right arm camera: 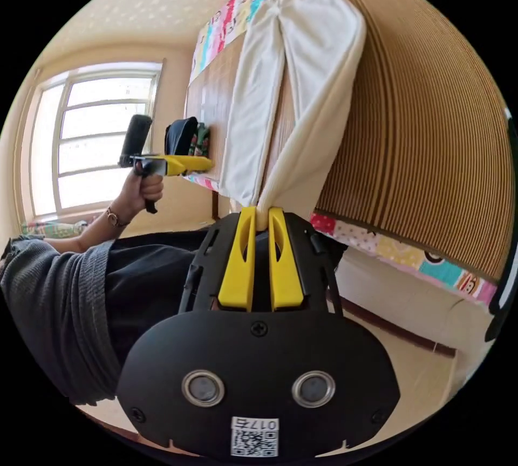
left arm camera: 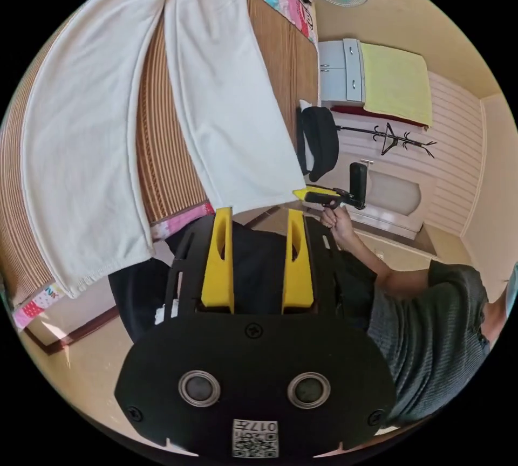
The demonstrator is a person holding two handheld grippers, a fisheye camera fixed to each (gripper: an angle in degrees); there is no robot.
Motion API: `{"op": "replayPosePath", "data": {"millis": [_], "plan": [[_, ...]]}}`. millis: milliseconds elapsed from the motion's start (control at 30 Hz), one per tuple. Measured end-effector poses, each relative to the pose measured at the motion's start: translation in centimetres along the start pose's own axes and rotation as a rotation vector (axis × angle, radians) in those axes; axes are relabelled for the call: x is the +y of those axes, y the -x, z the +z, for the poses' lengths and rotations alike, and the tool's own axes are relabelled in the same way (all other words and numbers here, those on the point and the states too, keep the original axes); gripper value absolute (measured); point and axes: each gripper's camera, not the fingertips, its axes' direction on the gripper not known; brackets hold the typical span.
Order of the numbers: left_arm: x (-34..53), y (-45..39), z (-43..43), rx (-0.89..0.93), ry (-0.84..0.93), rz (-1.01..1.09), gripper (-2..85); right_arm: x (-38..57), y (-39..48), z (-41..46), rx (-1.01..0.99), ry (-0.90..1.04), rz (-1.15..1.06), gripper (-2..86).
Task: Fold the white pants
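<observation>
Brown ribbed bamboo mat (right arm camera: 426,126) covers the bed and serves as landmark. White pants (left arm camera: 108,126) lie spread on the mat, both legs running to its near edge, hems overhanging. Right gripper (right arm camera: 261,218), yellow-jawed, at that edge: jaws clenched on one leg's hem, cloth bunched between them. Left gripper (left arm camera: 253,218) off the mat's edge near the other hem: jaws apart, nothing between them. Person's hand (right arm camera: 143,185) holds its handle.

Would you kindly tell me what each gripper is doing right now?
Left gripper: open, holding nothing.
Right gripper: shut on the hem of one leg of the white pants.
</observation>
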Motion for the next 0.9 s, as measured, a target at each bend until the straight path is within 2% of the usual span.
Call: {"op": "replayPosePath", "data": {"millis": [167,233,300,333,400,467,533,633,700,800,900], "plan": [[-3.6,-4.7,3.1,0.000,0.046,0.077,17.5,-3.1,7.7,2.4,-0.042,0.139,-0.263,2.2],[-4.1,-5.3,4.9,-0.114,0.124,0.068,12.7,-3.7,9.8,3.0,-0.052,0.166,-0.349,2.4],[-3.7,-5.3,5.8,-0.227,0.182,0.091,8.0,-4.3,11.1,4.5,-0.024,0.294,-0.467,2.7],[-3.0,-5.2,5.9,-0.242,0.174,0.121,5.8,-4.4,11.2,4.9,-0.025,0.336,-0.508,2.8],[-1.6,-4.8,5.9,-0.263,0.133,0.123,4.1,-5.0,9.8,6.2,-0.031,0.542,-0.626,3.2],[-0.5,-3.9,5.9,-0.282,0.108,0.101,3.6,-6.9,7.2,6.6,0.044,0.639,-0.598,4.5],[0.8,-2.7,6.1,-0.221,0.072,0.075,3.4,-10.7,3.5,6.3,0.148,0.660,-0.496,7.0],[1.9,-1.3,6.3,-0.129,0.029,0.036,3.3,-20.5,-2.8,4.2,0.250,0.547,-0.250,10.8],[2.6,-0.8,6.5,-0.106,0.015,0.032,3.3,-29.5,-7.2,1.0,0.191,0.280,-0.043,13.2],[3.9,0.3,6.7,-0.059,-0.023,0.014,3.3,-38.1,-10.8,-1.2,0.056,-0.027,0.142,15.7],[5.0,1.9,6.8,0.009,-0.057,-0.020,3.3,-43.2,-12.2,-0.8,-0.031,-0.237,0.272,16.8]]}}
